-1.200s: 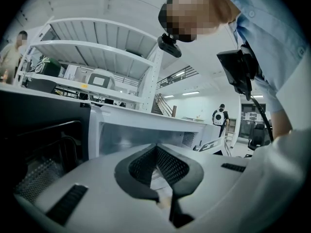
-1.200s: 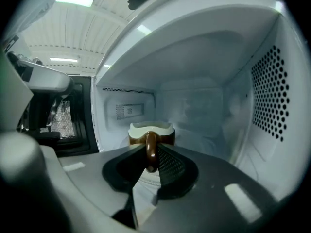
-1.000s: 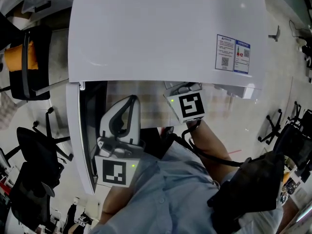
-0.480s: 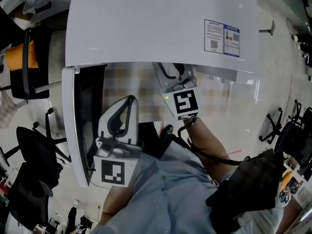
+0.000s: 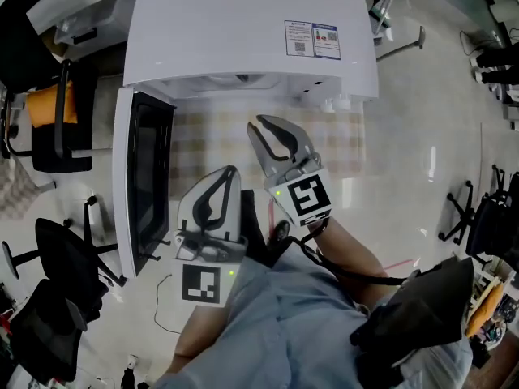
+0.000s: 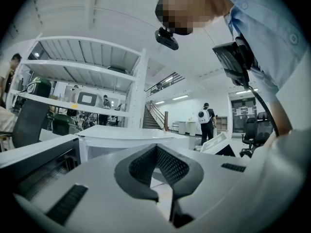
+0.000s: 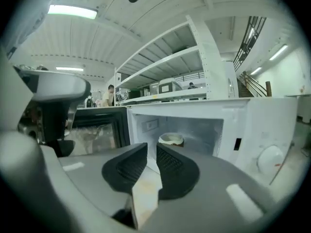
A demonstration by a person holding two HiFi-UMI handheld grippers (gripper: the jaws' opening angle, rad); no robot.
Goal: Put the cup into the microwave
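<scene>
**Inspector:** Right hand-held gripper (image 7: 151,152)?

**Assistant:** Empty. The jaws are narrowly apart and have just been closing, with nothing between them. It points near level at the open microwave (image 7: 252,125).

**Inspector:** The cup (image 7: 171,140)?

**Assistant:** Straight ahead, upright on the cavity floor near the back wall, well apart from the jaws.

**Inspector:** Left hand-held gripper (image 6: 156,149)?

**Assistant:** Closed, empty, farther from the cup, beside the open door (image 7: 97,125).

We see a checked surface (image 5: 203,134) lying under the right gripper (image 5: 261,126). Just beyond its tips the white microwave (image 5: 243,31) stands directly on that surface, its door (image 5: 150,177) open to the left. Straight ahead, the cup (image 7: 170,140) rests on the microwave's inner floor.
</scene>
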